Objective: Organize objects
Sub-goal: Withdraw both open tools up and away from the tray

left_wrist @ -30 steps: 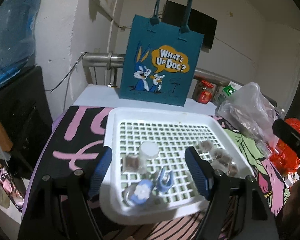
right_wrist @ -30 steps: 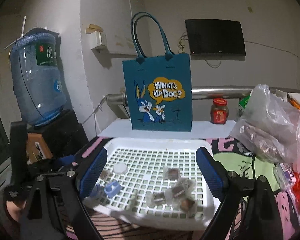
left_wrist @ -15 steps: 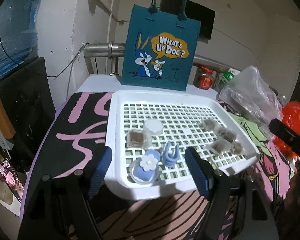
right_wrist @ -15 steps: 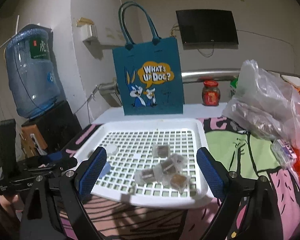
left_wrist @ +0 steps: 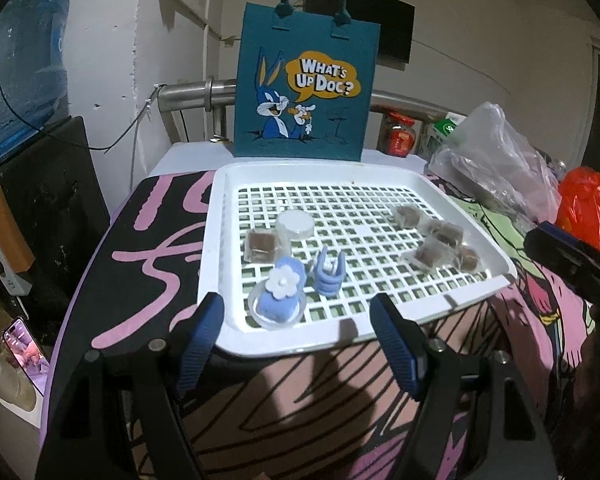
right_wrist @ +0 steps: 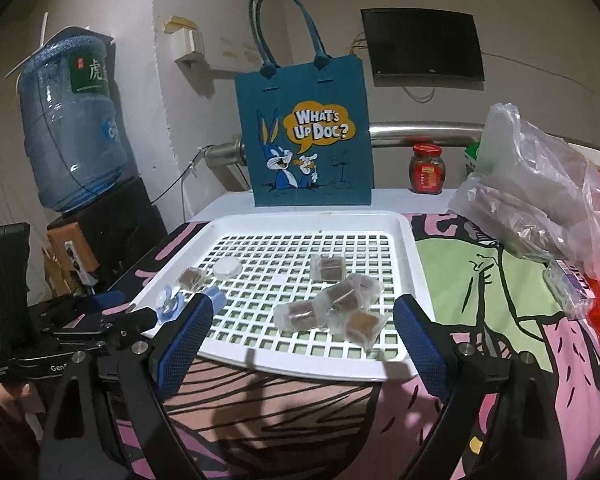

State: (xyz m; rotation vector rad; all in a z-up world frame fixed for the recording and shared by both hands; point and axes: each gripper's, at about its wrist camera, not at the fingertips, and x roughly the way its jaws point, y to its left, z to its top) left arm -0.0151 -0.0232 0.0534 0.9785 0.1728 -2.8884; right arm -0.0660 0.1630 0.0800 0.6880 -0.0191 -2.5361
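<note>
A white slotted tray (left_wrist: 228, 236) (right_wrist: 410, 248) lies on the patterned table. On its left part sit a blue hair clip with a white flower (left_wrist: 281, 294), a small blue claw clip (left_wrist: 329, 275), a round clear lid (left_wrist: 295, 225) and one wrapped brown cube (left_wrist: 261, 243). Several wrapped brown cubes (right_wrist: 340, 304) (left_wrist: 436, 240) cluster on the right part. My left gripper (left_wrist: 296, 344) hangs open just before the tray's near edge, nothing between its fingers. My right gripper (right_wrist: 302, 344) stands open in front of the cube cluster, also empty.
A teal "What's Up Doc?" tote bag (right_wrist: 306, 136) stands upright behind the tray. A clear plastic bag (right_wrist: 540, 200), a red-lidded jar (right_wrist: 426, 170) and a red bag (left_wrist: 588, 208) crowd the right side. A water jug (right_wrist: 72, 128) and black cabinet stand left of the table.
Both grippers have drawn back from over the tray and sunk lower; their fingers now sit before the tray's near edge. Nothing on the tray has moved.
</note>
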